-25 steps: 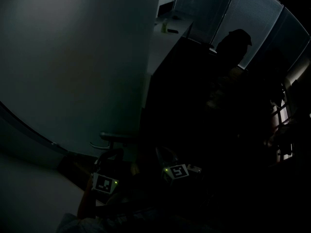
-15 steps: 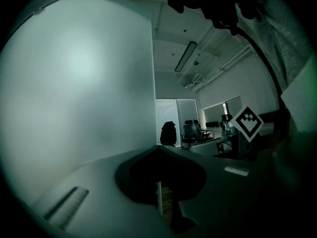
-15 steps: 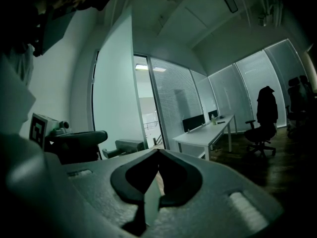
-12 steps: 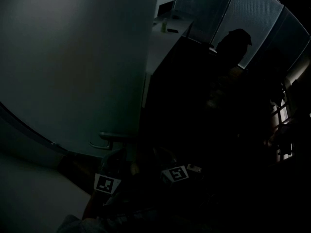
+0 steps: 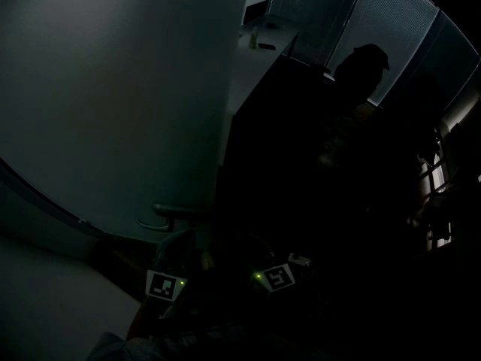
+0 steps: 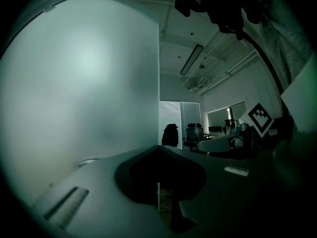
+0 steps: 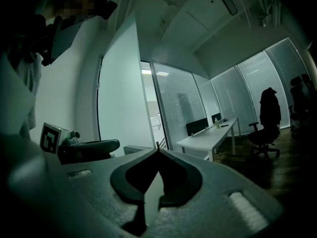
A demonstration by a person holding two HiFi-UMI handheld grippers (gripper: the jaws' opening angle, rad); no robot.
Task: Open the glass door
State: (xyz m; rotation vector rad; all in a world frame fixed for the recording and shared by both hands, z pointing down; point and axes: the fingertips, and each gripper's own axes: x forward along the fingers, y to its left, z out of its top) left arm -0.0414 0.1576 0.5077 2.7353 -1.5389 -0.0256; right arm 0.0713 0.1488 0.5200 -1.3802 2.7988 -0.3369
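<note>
The room is very dim, so I report only what I can make out; the glass door (image 5: pixel 128 104) is a tall frosted panel filling the left of the head view, and its lever handle (image 5: pixel 171 210) juts out low down near the door's free edge. My left gripper (image 6: pixel 158 150) sits just below that handle; the head view is too dark for me to tell whether the two touch; its jaws are pressed together with nothing between them, their tips line up with the door's free edge, and the panel fills everything to their left. My right gripper (image 7: pixel 158 151) is just beside the left one, on the side away from the door panel; its jaws also meet at the tips and hold nothing. Past the door's edge a long white counter (image 7: pixel 213 137) runs along a wall of slatted blinds (image 7: pixel 181 100); farther from the door stands an office chair (image 7: pixel 267 120) with a dark jacket over its back; a strip light (image 6: pixel 192 59) hangs on the ceiling beyond the door.
</note>
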